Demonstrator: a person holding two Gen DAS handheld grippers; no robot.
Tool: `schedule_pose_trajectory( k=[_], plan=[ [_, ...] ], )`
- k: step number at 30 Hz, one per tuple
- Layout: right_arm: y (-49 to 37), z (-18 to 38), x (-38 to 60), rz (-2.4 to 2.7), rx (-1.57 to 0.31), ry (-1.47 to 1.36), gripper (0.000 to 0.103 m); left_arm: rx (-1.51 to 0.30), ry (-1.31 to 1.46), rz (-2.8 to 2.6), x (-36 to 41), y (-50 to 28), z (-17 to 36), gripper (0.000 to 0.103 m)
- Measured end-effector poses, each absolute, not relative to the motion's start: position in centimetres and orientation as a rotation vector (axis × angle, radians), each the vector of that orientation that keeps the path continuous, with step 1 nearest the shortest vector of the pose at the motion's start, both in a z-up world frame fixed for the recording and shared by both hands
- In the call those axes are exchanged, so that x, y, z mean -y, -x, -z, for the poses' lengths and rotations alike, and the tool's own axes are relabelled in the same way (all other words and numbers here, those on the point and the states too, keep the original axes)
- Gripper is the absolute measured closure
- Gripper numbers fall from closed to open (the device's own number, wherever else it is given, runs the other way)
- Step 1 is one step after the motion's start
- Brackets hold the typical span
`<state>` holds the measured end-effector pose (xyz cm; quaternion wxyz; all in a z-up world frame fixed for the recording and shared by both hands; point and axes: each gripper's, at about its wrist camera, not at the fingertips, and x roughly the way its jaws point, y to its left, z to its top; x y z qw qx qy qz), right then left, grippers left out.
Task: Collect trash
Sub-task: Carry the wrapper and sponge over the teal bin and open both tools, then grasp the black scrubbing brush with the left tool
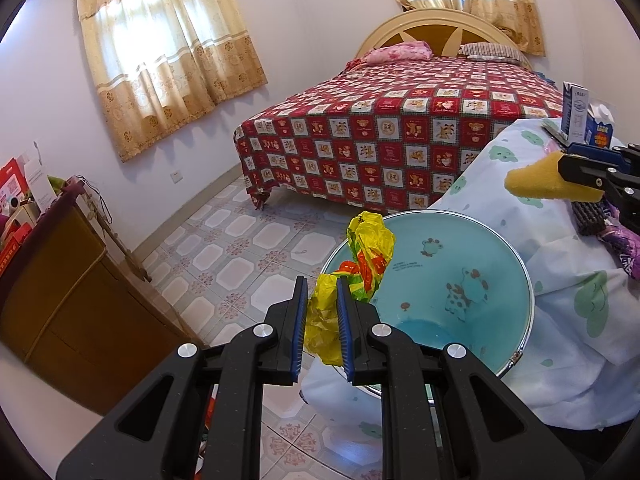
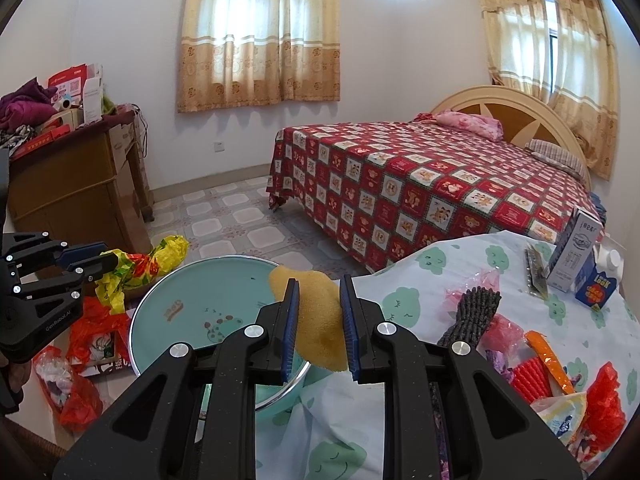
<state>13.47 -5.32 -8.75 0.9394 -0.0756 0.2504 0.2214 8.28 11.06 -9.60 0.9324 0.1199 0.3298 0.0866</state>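
Observation:
My left gripper (image 1: 322,280) is shut on a crumpled yellow plastic bag (image 1: 360,268) with red and green print, held over the left rim of a light blue basin (image 1: 440,280). It also shows at the left of the right wrist view (image 2: 108,260), where the bag (image 2: 148,264) hangs beside the basin (image 2: 200,308). My right gripper (image 2: 318,282) is shut on a yellow sponge (image 2: 316,320), held at the basin's right edge, just off the table. The sponge (image 1: 536,180) shows at the right of the left wrist view.
The table (image 2: 400,292) has a white cloth with green prints. On it lie a dark knitted piece (image 2: 472,316), red and orange wrappers (image 2: 540,360), a milk carton (image 2: 576,256) and a small blue box (image 2: 600,284). Red bags (image 2: 88,328) lie on the floor. A wooden cabinet (image 2: 72,192) and a bed (image 2: 440,188) stand behind.

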Motion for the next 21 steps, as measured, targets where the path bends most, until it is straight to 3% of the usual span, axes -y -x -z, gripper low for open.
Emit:
schedule_pose_trajectory(
  k=[12,13,14,15,16,17,21],
  plan=[
    [-13.3,8.9,4.5,-0.49,-0.519,0.166,0.082,-0.673,-0.24,-0.142,-10.5,-8.2,9.5,0.086],
    [-13.3,8.9,4.3,-0.5,-0.523,0.169,0.077,-0.67,-0.241,-0.13,-10.2,-8.2,9.5,0.085],
    [-13.3,9.0,4.1,-0.502,-0.52,0.176,0.068,-0.664,-0.241,-0.121,-10.0,-8.1,9.5,0.077],
    [-13.2,9.0,3.9,-0.506,-0.519,0.179,0.064,-0.661,-0.243,-0.117,-9.9,-8.0,9.5,0.069],
    [-13.2,9.1,3.8,-0.51,-0.522,0.179,0.06,-0.656,-0.248,-0.109,-9.5,-7.9,9.5,0.053],
    [-13.2,9.2,3.7,-0.512,-0.525,0.179,0.057,-0.647,-0.253,-0.104,-9.2,-7.7,9.5,0.048],
    [-13.0,9.3,3.9,-0.501,-0.529,0.176,0.052,-0.655,-0.263,-0.089,-8.7,-7.6,9.8,0.048]
  ],
)
